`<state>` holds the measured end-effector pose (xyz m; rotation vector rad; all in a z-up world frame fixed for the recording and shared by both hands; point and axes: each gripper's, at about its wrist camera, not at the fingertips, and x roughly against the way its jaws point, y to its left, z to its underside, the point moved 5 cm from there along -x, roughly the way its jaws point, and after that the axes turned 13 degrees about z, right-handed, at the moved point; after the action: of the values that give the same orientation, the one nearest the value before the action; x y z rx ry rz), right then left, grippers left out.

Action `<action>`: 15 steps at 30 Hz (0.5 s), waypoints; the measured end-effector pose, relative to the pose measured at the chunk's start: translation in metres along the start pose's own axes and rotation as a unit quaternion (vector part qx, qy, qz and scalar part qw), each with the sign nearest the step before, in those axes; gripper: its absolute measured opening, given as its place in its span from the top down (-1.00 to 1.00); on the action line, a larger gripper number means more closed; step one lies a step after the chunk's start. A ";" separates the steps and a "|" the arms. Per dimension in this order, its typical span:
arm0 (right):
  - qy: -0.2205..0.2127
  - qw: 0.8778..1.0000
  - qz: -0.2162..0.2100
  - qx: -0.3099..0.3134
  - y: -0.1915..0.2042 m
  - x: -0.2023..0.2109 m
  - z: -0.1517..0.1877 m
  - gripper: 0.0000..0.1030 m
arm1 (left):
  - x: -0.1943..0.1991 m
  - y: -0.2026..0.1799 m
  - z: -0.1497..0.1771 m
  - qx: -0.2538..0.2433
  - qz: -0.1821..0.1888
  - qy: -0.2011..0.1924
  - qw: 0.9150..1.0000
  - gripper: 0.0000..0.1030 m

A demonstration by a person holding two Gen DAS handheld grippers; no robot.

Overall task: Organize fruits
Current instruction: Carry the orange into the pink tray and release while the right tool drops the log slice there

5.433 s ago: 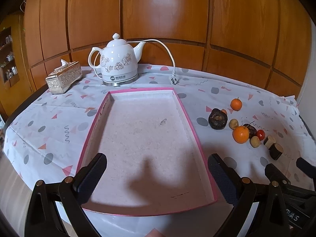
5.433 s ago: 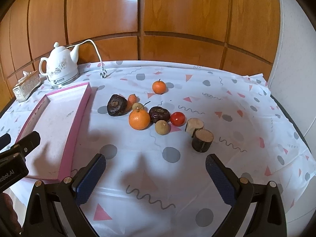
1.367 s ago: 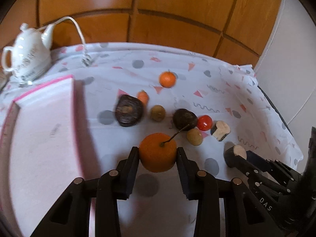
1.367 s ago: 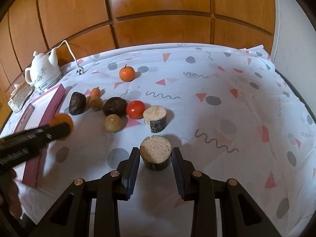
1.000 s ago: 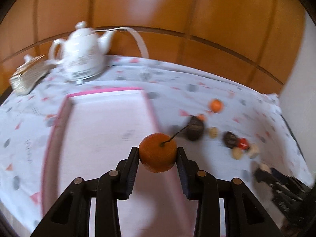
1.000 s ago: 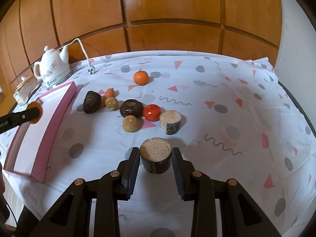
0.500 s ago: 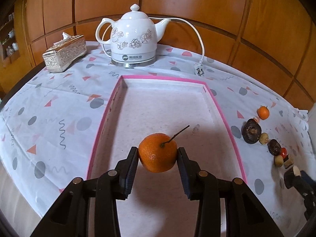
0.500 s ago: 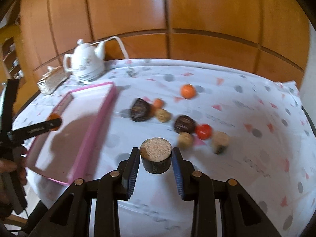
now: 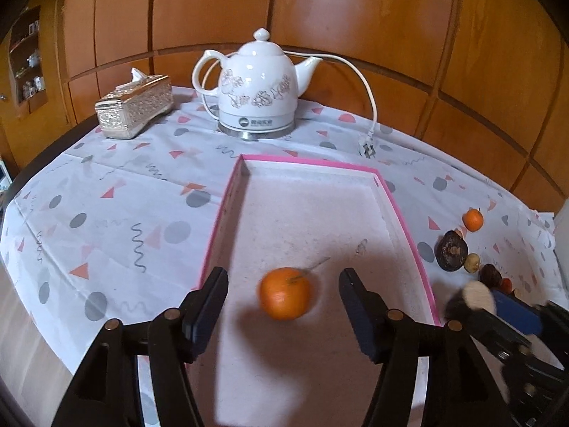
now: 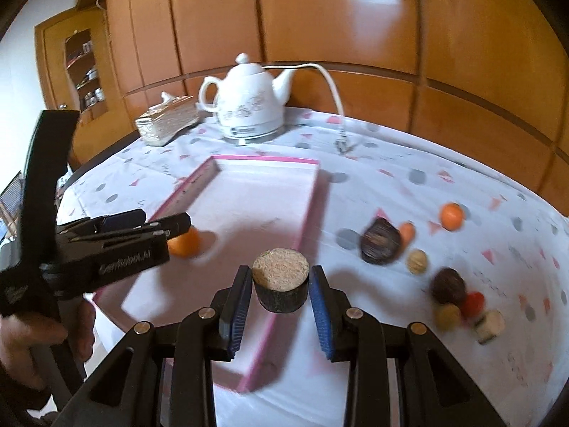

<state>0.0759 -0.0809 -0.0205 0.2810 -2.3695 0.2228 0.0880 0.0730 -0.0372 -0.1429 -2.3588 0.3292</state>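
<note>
My left gripper [image 9: 282, 297] is open over the pink-rimmed tray [image 9: 403, 220]. A stemmed orange [image 9: 284, 298] sits between its fingers, free of both, blurred, in the tray. My right gripper [image 10: 281, 293] is shut on a dark-skinned cut cylinder with a pale top [image 10: 280, 279], held above the tray's right rim [image 10: 313, 210]. The orange [image 10: 185, 242] and my left gripper [image 10: 149, 222] also show in the right wrist view. The other fruits lie on the cloth right of the tray: a small orange [image 10: 451, 216], a dark fruit [image 10: 380, 241] and several small ones [image 10: 455, 297].
A white electric kettle [image 9: 258, 87] with its cord stands behind the tray. A silver tissue box [image 9: 135, 108] stands at the back left. The patterned tablecloth [image 9: 106, 213] covers a round table; its edge runs along the left. Wood panels stand behind.
My left gripper has opened and let go of the orange, which now sits lower in the tray. My right gripper has carried the cut cylinder left, up to the tray's right rim.
</note>
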 end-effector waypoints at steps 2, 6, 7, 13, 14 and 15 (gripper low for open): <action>0.005 1.000 -0.006 0.001 0.007 -0.007 -0.004 0.36 | 0.003 0.004 0.001 0.003 -0.003 -0.002 1.000 -0.27; 0.019 1.000 -0.024 0.007 0.025 -0.023 -0.011 0.35 | 0.010 0.014 0.003 0.009 -0.011 -0.004 1.000 -0.27; 0.021 0.999 -0.025 0.008 0.029 -0.025 -0.011 0.35 | 0.010 0.016 0.004 0.012 -0.012 -0.002 1.000 -0.27; 0.022 1.000 -0.021 0.005 0.038 -0.027 -0.012 0.29 | 0.014 0.021 0.007 0.015 -0.016 -0.004 1.000 -0.27; 0.022 1.000 -0.020 0.005 0.037 -0.025 -0.011 0.29 | 0.015 0.020 0.007 0.015 -0.014 -0.004 1.000 -0.27; 0.019 1.000 -0.019 0.005 0.036 -0.023 -0.011 0.28 | 0.016 0.019 0.007 0.015 -0.012 -0.005 1.000 -0.27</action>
<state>0.0894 -0.0407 -0.0315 0.3223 -2.3245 0.2194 0.0719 0.0933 -0.0369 -0.0992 -2.3627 0.3558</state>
